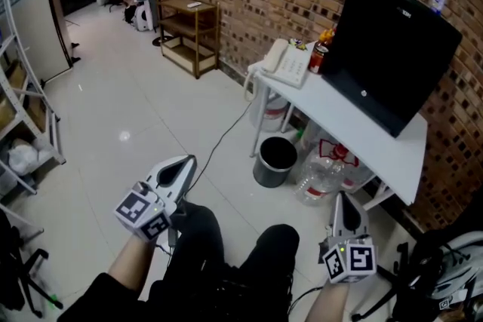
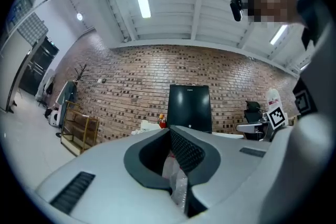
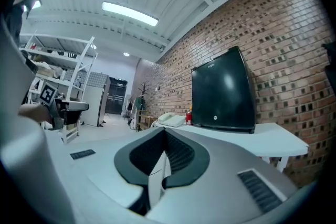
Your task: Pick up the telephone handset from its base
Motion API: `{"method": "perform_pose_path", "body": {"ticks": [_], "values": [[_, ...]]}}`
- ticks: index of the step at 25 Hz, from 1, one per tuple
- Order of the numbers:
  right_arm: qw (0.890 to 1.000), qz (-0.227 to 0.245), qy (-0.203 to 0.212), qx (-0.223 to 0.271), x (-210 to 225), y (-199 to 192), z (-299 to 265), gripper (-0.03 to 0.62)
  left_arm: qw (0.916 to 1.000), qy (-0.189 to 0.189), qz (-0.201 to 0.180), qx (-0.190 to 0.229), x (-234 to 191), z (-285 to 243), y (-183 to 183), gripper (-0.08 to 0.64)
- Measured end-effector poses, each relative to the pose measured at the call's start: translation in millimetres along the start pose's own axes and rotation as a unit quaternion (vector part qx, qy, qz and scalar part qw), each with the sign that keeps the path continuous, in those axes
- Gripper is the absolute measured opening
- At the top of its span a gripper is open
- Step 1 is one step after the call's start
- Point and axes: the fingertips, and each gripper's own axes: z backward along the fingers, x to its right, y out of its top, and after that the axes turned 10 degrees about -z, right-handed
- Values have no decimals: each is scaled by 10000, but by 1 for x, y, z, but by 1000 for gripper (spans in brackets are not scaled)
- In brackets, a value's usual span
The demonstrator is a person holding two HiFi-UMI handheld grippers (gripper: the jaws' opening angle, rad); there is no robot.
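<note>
The white telephone (image 1: pixel 287 64) sits on the left end of a white table (image 1: pixel 362 133), its handset (image 1: pixel 272 55) resting on the base. Both grippers are held low over the person's lap, far from the table. My left gripper (image 1: pixel 187 161) is shut with nothing in it and points toward the table. My right gripper (image 1: pixel 343 197) is also shut and empty. The telephone (image 3: pixel 171 119) appears small and distant in the right gripper view, beyond the closed right gripper (image 3: pixel 165 132). Past the closed left gripper (image 2: pixel 170 131), the left gripper view shows only a bit of the telephone (image 2: pixel 147 126).
A large black monitor (image 1: pixel 391 49) and a red can (image 1: pixel 318 56) stand on the table. Beneath it are a dark bin (image 1: pixel 275 161) and plastic water bottles (image 1: pixel 320 174). A wooden shelf (image 1: pixel 189 30) stands by the brick wall, and a metal rack (image 1: pixel 26 113) at the left.
</note>
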Motion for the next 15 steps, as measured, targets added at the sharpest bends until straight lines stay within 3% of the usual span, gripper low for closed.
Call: {"method": "perform_pose_path", "body": {"ticks": [5, 10, 15], "values": [[9991, 414, -85, -80, 16, -1, -48, 8, 9997, 65, -212, 100, -27, -36, -9, 2], [9995, 317, -15, -41, 27, -9, -93, 8, 9996, 233, -116, -147, -59, -64, -36, 2], [9999, 88, 88, 41, 38, -6, -133, 8, 9997, 224, -63, -103, -82, -107, -41, 2]]}}
